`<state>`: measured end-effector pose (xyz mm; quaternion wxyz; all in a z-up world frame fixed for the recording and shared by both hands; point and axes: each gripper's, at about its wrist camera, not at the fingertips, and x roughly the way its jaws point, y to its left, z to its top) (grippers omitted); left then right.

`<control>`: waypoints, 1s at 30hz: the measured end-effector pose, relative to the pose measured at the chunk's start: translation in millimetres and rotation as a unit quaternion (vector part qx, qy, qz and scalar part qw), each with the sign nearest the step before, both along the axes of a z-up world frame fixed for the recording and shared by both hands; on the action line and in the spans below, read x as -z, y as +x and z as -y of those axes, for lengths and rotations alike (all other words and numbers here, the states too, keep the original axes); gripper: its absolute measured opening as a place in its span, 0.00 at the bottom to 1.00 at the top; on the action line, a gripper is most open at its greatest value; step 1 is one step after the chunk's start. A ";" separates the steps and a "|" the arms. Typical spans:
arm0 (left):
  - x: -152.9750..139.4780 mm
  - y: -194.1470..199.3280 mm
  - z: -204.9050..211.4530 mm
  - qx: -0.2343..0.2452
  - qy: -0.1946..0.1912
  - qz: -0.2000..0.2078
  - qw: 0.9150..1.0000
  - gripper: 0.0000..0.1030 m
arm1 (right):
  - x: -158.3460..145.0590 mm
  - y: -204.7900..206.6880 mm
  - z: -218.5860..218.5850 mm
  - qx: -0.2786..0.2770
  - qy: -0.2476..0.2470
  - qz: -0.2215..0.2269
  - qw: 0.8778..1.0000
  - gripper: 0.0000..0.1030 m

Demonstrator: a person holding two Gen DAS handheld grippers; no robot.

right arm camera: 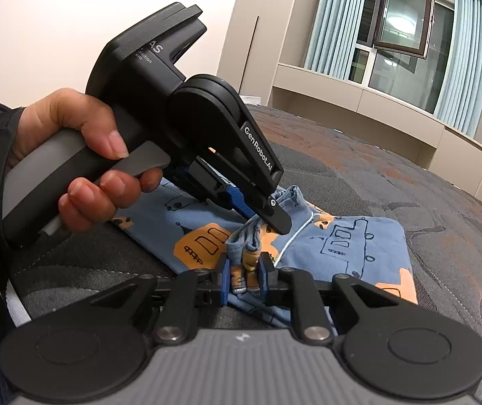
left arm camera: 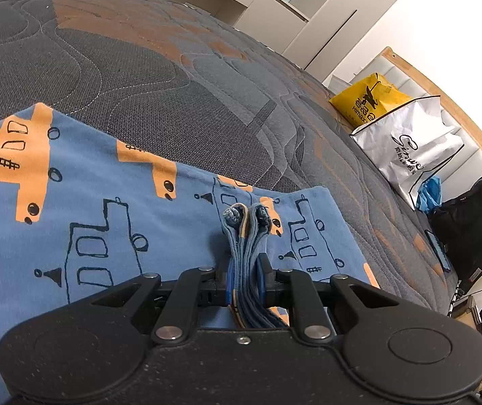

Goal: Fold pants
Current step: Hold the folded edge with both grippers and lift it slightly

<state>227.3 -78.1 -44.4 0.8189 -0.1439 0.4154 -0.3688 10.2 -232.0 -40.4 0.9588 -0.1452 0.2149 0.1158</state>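
Two grippers are engaged, and each is pinching a bunched edge of the pants (left arm camera: pixel 72 209). I see the left gripper (left arm camera: pixel 247 276) from its own camera with its blue pads pressed onto a thick roll of stacked blue fabric layers, the gathered ends standing up just beyond the pads. The rest of the pants, blue with orange and outlined boat prints, lies flat on the mattress (left arm camera: pixel 122 67) to the left and far side of that grip.

From the right camera, I see the right gripper (right arm camera: pixel 245 278) closed on a similar bunch of blue and orange cloth near the pants' near edge. The left gripper appears there too, angled down from the upper left, its tips on the fabric just beyond the right gripper's bunch. A hand (right arm camera: pixel 82 155) in a dark sleeve grips its grey handle. A white drawstring (right arm camera: pixel 296 233) curls across the cloth just right of both grips.

The pants lie folded into a compact shape on the dark grey quilted mattress with orange patches. At the mattress's far right edge I note a yellow bag (left arm camera: pixel 369 101), a silver bag (left arm camera: pixel 409 141) and a black bag (left arm camera: pixel 470 222). A curtained window (right arm camera: pixel 399 30) stands beyond the bed.
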 end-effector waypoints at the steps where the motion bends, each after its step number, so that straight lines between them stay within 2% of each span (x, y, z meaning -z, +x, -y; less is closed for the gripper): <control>1: 0.4 0.0 -0.2 0.000 0.000 0.000 1.000 0.16 | 0.2 -0.2 0.5 0.000 0.000 0.000 1.000 0.19; 5: 0.0 -0.5 0.3 -0.001 0.000 0.000 1.000 0.16 | 0.8 -1.1 1.4 0.001 0.002 0.000 1.000 0.19; 9: -2.1 -1.4 -1.0 -0.004 -0.006 -0.003 1.000 0.12 | 1.9 -0.1 1.4 0.013 0.007 0.006 1.000 0.18; 13: -9.8 -1.8 -13.3 -0.010 -0.016 0.000 1.000 0.11 | -6.1 0.1 -0.1 0.021 0.033 0.014 0.999 0.17; 18: -30.8 -2.3 -49.9 -0.033 -0.013 0.026 0.999 0.11 | -23.3 7.3 -20.7 -0.009 0.048 0.021 0.999 0.17; 21: -36.8 -1.0 -75.9 -0.049 0.005 0.033 0.998 0.11 | -30.1 16.4 -40.3 -0.040 0.056 0.014 0.998 0.17; 25: -27.2 6.1 -103.2 -0.063 0.022 0.011 0.998 0.11 | -26.7 29.2 -67.4 -0.061 0.051 -0.008 0.997 0.17; 30: -15.1 9.7 -121.6 -0.068 0.005 -0.002 0.998 0.12 | -14.8 33.4 -94.2 -0.071 0.018 -0.018 0.997 0.17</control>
